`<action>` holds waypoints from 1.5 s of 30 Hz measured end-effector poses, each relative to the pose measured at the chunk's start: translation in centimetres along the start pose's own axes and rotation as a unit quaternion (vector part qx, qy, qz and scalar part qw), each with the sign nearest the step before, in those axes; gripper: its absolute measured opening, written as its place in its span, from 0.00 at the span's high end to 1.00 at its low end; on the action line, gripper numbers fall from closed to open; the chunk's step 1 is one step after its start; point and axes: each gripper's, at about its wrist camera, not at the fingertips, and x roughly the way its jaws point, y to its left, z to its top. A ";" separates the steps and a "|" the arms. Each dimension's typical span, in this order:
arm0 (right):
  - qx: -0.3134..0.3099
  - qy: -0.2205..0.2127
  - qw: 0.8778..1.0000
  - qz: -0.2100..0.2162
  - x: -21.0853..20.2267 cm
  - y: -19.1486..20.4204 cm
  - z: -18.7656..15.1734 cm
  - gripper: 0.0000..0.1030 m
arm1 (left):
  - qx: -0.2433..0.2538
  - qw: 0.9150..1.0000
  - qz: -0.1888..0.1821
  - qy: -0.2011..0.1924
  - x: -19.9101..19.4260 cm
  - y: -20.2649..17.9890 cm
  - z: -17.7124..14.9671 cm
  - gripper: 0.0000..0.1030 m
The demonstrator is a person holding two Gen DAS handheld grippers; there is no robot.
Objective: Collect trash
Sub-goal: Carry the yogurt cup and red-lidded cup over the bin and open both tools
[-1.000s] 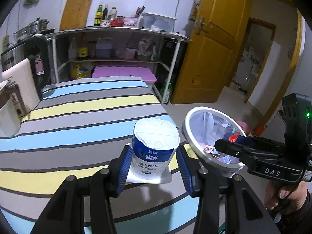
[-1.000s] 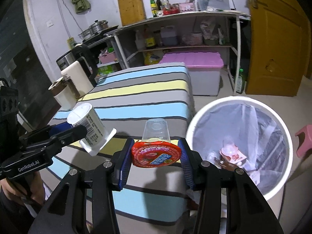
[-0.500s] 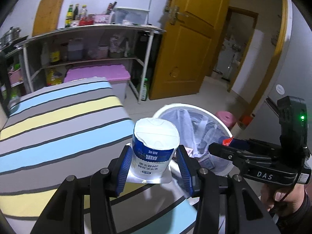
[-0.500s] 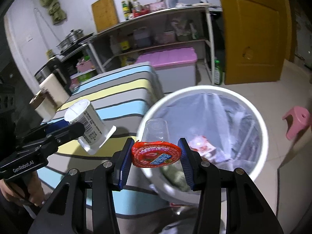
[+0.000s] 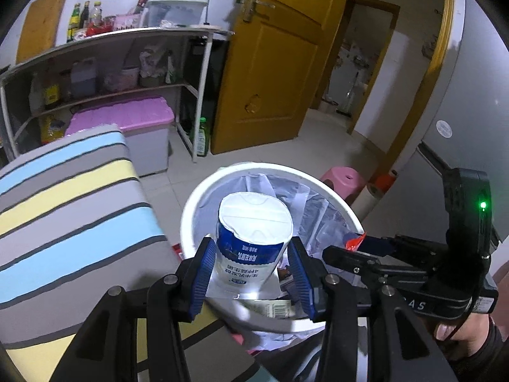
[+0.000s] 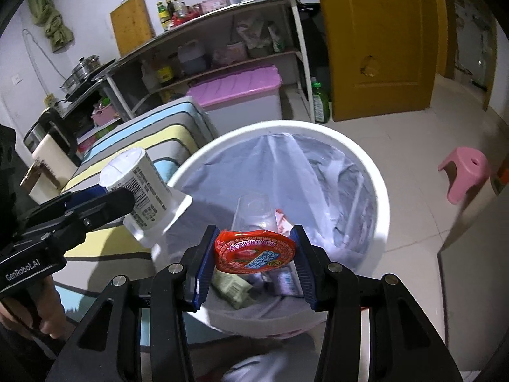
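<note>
White yogurt cup between hand-held gripper pads

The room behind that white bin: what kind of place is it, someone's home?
Most likely a lived-in home kitchen or storeroom. A metal shelf rack holds sauce bottles and a wooden cutting board, steel pots stand on a counter, and a yellow wooden door opens onto tiled floor.

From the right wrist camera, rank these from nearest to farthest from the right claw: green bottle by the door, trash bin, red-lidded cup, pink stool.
1. Red-lidded cup: clamped in the right claw.
2. Trash bin: directly below and ahead.
3. Pink stool: on the floor, right, beyond the bin.
4. Green bottle: back by the door and shelf.
</note>
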 end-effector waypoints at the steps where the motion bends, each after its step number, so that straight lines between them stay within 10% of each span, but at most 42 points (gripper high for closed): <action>1: 0.002 0.002 1.000 -0.001 0.2 -0.2 0.0 0.54 | -0.001 1.000 -0.003 0.002 0.3 0.0 0.0 0.54; 19: 0.015 0.004 1.000 -0.020 0.6 -1.8 -0.3 0.52 | -0.003 1.000 -0.014 0.019 2.7 -0.1 0.1 0.51; 45: -0.028 -0.023 0.999 -0.016 -1.6 1.7 -0.9 0.51 | -0.014 1.000 0.019 -0.005 -4.3 1.1 -2.9 0.51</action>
